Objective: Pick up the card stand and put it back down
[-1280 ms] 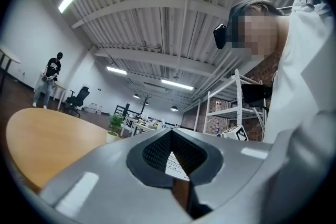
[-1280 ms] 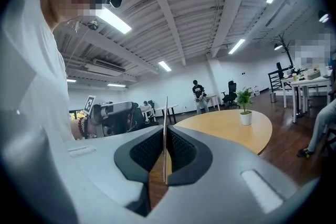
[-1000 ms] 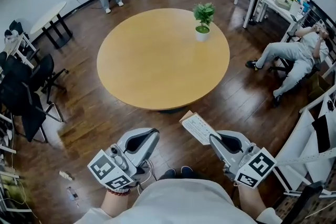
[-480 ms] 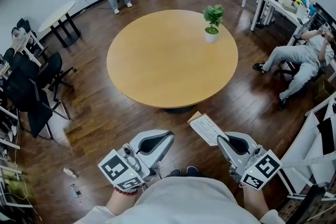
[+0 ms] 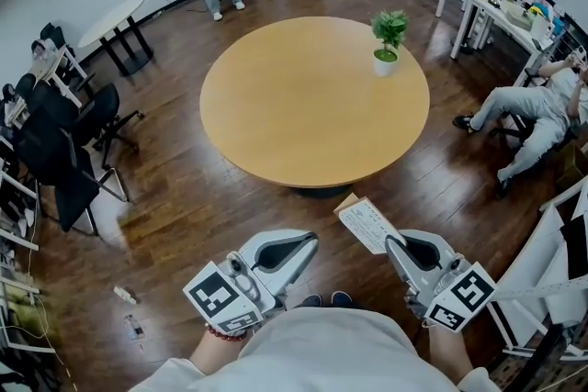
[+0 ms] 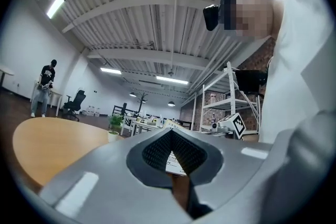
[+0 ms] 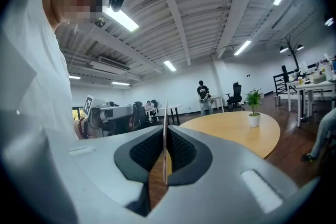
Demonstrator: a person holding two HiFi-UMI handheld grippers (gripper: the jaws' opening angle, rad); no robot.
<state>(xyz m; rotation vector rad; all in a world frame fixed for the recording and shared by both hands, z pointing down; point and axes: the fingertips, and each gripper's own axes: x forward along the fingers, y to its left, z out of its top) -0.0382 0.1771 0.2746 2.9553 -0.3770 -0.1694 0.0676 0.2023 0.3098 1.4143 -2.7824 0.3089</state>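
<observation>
The right tool (image 5: 391,240) was clamped shut on the card stand (image 5: 367,223); the left tool (image 5: 310,238), beside it, was closed and empty.

potted plant (image 5: 388,39) on the round table (image 5: 303,110), far right; card stand (image 5: 367,223) nearer, in the right claw (image 5: 392,242), likely above floor (image 5: 184,207).

My head view looks steeply down on the table (image 5: 312,101); both gripper views sit low, facing level, sharing table, plant (image 5: 389,39), card stand (image 5: 367,223).

Print on card stand (image 5: 366,223) unreadably small.
</observation>
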